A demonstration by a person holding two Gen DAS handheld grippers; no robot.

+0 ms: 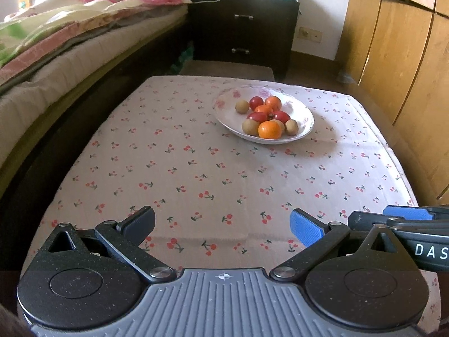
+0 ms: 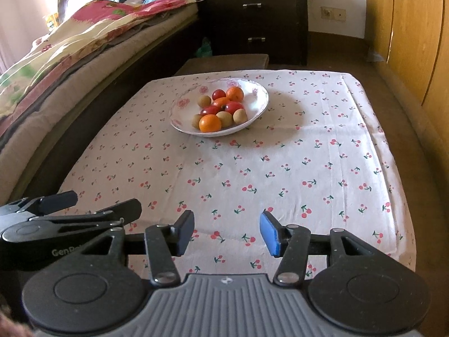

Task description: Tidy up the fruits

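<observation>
A white floral plate [image 1: 304, 113] [image 2: 259, 95] sits on the far part of the cherry-print tablecloth [image 1: 196, 174] [image 2: 308, 163]. It holds several small fruits: oranges [image 1: 270, 129] [image 2: 210, 123], red ones [image 1: 257, 117] [image 2: 234, 107] and brown-green ones [image 1: 242, 106] [image 2: 204, 101]. My left gripper [image 1: 223, 224] is open and empty over the near edge of the table. My right gripper [image 2: 227, 234] is open and empty, also near the front edge, to the right of the left one. Both are far from the plate.
A bed with a flowered quilt [image 1: 56, 28] [image 2: 70, 45] runs along the left. A dark nightstand [image 1: 244, 28] [image 2: 255, 16] stands behind the table, with a low stool [image 1: 227, 68] [image 2: 224, 60] at its far edge. Wooden wardrobe doors [image 1: 398, 56] [image 2: 415, 28] are on the right.
</observation>
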